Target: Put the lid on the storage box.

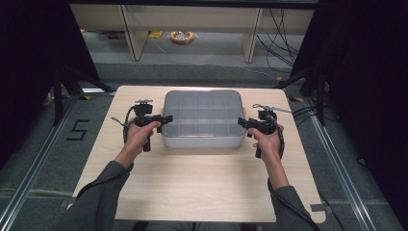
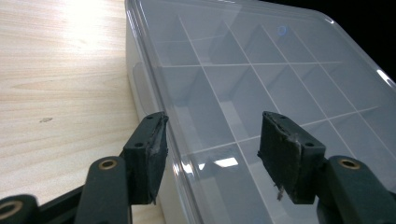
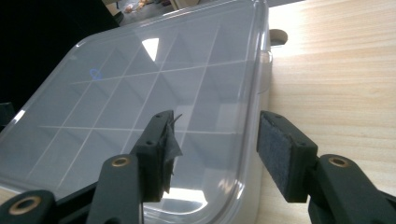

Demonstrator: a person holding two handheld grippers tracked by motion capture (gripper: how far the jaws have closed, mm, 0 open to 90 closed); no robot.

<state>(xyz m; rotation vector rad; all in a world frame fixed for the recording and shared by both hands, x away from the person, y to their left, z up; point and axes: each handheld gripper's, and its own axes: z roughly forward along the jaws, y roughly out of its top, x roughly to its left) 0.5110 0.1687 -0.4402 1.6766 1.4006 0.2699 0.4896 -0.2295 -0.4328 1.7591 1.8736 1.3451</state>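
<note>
With both hands at the table's mid line | L gripper jaws apart, straddling box L rim, no pinch | R gripper likewise loose astride R rim | box long axis runs L-R betw. grippers, toward table far edge | lid on | each hand equally near own end

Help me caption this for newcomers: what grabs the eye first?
A clear lidded compartment box sits mid-table, its divider grid showing through the lid. The left gripper and right gripper flank its two short sides, fingers parted astride the lid's edges on the pale wooden table.
</note>
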